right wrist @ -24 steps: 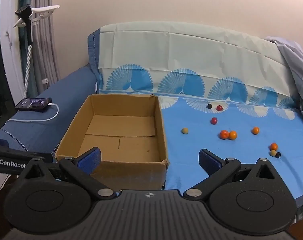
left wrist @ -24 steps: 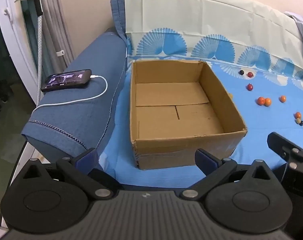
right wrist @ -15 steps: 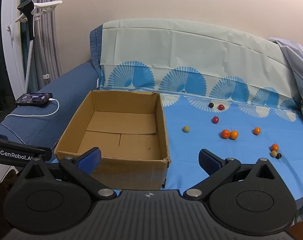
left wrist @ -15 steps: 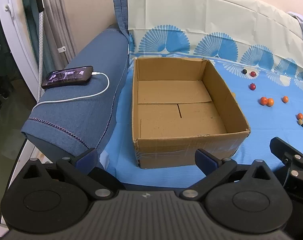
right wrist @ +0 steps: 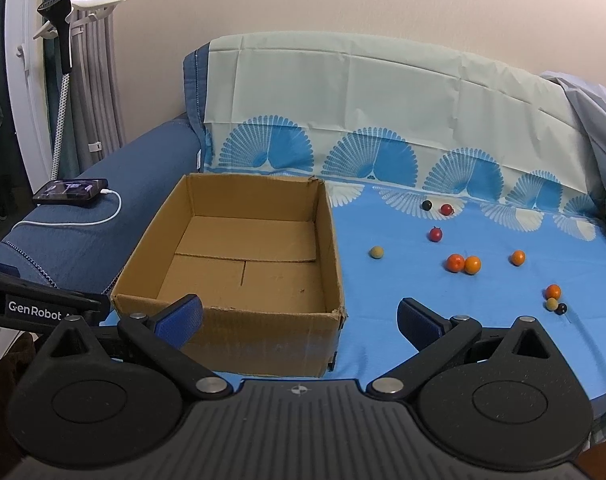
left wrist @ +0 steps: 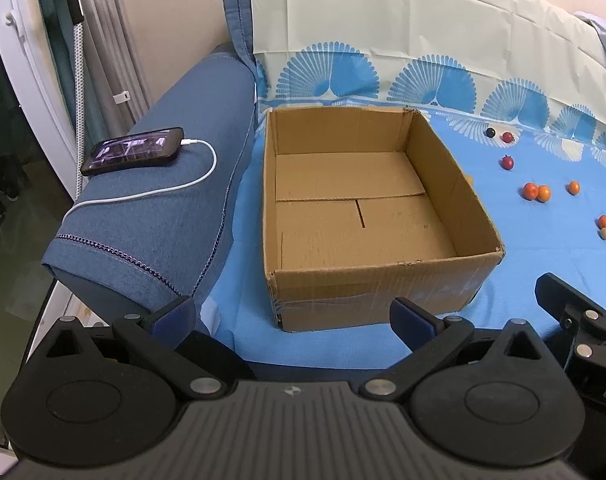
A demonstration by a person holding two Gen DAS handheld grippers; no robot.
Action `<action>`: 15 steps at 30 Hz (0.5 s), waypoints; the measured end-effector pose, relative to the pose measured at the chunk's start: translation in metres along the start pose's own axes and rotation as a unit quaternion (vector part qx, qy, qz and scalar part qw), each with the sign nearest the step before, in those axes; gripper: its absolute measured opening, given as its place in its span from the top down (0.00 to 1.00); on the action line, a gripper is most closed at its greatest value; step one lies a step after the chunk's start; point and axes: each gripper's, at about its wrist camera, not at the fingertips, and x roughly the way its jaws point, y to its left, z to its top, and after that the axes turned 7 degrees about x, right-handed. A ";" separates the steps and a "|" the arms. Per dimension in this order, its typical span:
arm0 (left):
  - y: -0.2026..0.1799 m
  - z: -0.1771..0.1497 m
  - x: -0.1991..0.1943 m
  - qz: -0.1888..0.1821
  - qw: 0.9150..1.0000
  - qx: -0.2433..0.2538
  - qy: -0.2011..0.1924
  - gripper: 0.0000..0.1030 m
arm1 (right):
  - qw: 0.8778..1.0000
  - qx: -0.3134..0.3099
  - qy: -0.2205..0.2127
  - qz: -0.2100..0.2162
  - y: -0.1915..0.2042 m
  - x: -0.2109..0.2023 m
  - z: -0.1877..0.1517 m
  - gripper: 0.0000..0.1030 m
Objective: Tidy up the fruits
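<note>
An open, empty cardboard box (left wrist: 367, 216) (right wrist: 239, 256) sits on the blue sheet of a sofa. Several small fruits lie scattered to its right: an orange pair (right wrist: 463, 264) (left wrist: 536, 192), a single orange one (right wrist: 517, 257), red ones (right wrist: 435, 234) (left wrist: 507, 162), a tan one (right wrist: 376, 252), black ones (right wrist: 426, 205), and a small cluster (right wrist: 554, 298) (left wrist: 605, 230). My left gripper (left wrist: 293, 314) is open and empty, in front of the box. My right gripper (right wrist: 301, 318) is open and empty, at the box's near right corner.
A phone (left wrist: 133, 150) (right wrist: 71, 191) with a white charging cable (left wrist: 175, 190) lies on the blue sofa armrest (left wrist: 163, 200) left of the box. A garment steamer (right wrist: 61, 32) stands at the far left. A grey cloth (right wrist: 591, 120) drapes at the right.
Both grippers have drifted slightly; the box and fruits sit a little lower and nearer in the views. Nothing was grasped or moved.
</note>
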 end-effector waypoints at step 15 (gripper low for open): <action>-0.004 0.001 0.004 0.006 1.000 0.010 0.011 0.00 | 1.000 0.024 0.006 0.019 -0.006 0.004 -0.002 0.00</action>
